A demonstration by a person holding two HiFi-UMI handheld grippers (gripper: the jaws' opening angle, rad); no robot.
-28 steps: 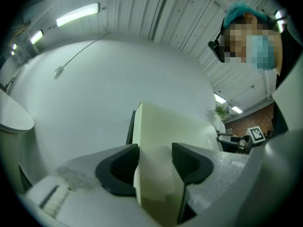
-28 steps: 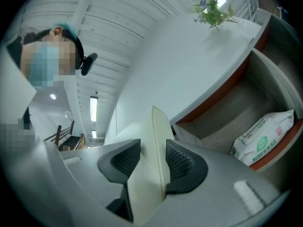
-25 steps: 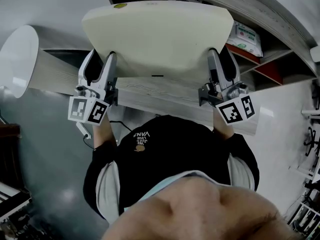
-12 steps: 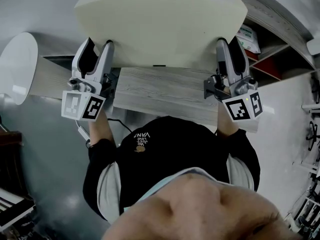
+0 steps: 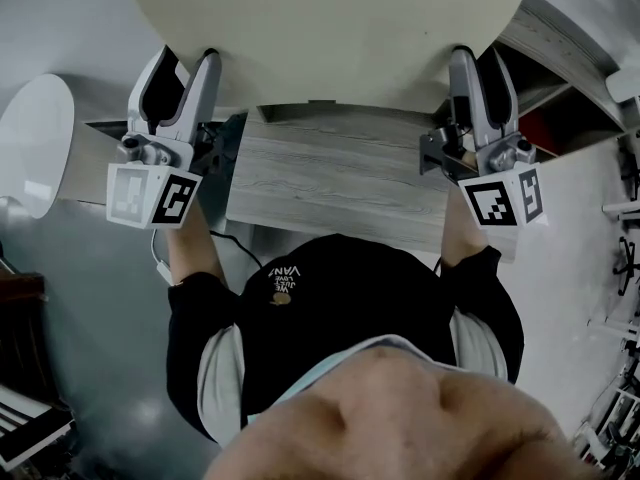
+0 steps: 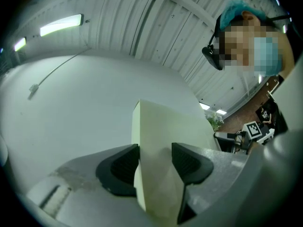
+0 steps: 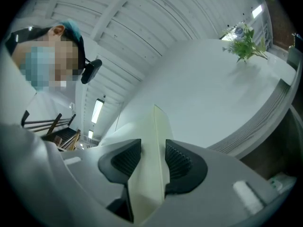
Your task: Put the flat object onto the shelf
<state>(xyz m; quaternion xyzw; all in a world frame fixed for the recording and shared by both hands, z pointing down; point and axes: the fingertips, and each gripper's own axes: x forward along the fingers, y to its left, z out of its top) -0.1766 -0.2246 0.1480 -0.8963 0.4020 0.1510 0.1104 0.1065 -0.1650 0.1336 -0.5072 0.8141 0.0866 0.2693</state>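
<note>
left gripper (image 5: 185,60), right gripper (image 5: 478,60) clamp flat object (image 5: 320,23)
gripper views show pads (image 6: 118,167) pinching its edge; head view shows wooden shelf (image 5: 340,173) between them

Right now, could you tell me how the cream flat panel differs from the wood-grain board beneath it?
The cream panel is plain, with rounded corners; the wood-grain board is grey and straight-edged. The cream panel is held up, clamped by the left gripper and right gripper at its near edge; the wood-grain board lies below it. Both are flat.
</note>
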